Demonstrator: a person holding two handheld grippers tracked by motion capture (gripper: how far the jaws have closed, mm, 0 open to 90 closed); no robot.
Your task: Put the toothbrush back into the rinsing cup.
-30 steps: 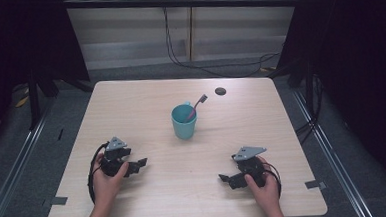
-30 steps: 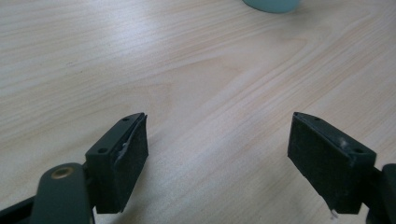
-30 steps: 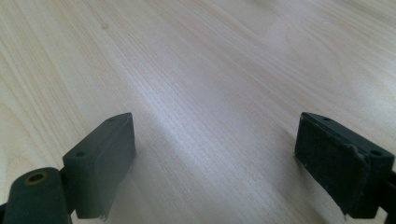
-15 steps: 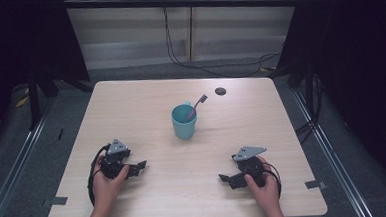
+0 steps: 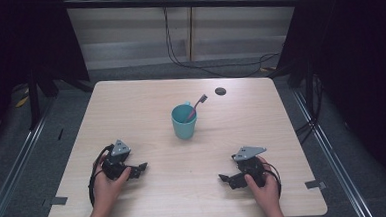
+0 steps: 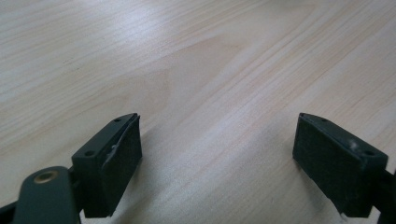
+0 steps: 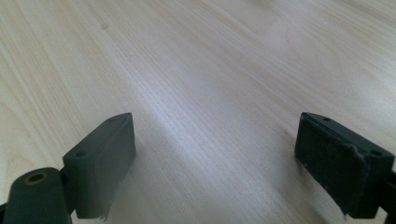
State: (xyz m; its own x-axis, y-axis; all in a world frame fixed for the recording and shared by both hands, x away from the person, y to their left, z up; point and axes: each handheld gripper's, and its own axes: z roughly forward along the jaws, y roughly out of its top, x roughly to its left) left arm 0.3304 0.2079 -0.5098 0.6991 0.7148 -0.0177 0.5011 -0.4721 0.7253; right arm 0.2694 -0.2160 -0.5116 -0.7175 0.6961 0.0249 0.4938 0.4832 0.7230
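- One teal plastic cup [image 5: 184,121] stands upright near the middle of the light wooden table [image 5: 131,106]; I use it as my landmark
- One toothbrush with a pink handle and dark head [image 5: 197,106] leans inside the cup, its head sticking out over the rim on the far right side
- One small dark round disc [image 5: 220,91] lies on the table beyond the cup, to its right and well apart from it
- My left gripper [image 5: 136,170] rests nearer than the cup and to its left; its jaws have just been opening and now stand wide with nothing between them
- My right gripper [image 5: 228,179] rests nearer than the cup and to its right, jaws spread wide over bare wood
- I judge the cup light, stiff and rather smooth, easy to tip; I would pinch its wall at the rim
- The toothbrush looks light and thin; I would take the handle just below the head
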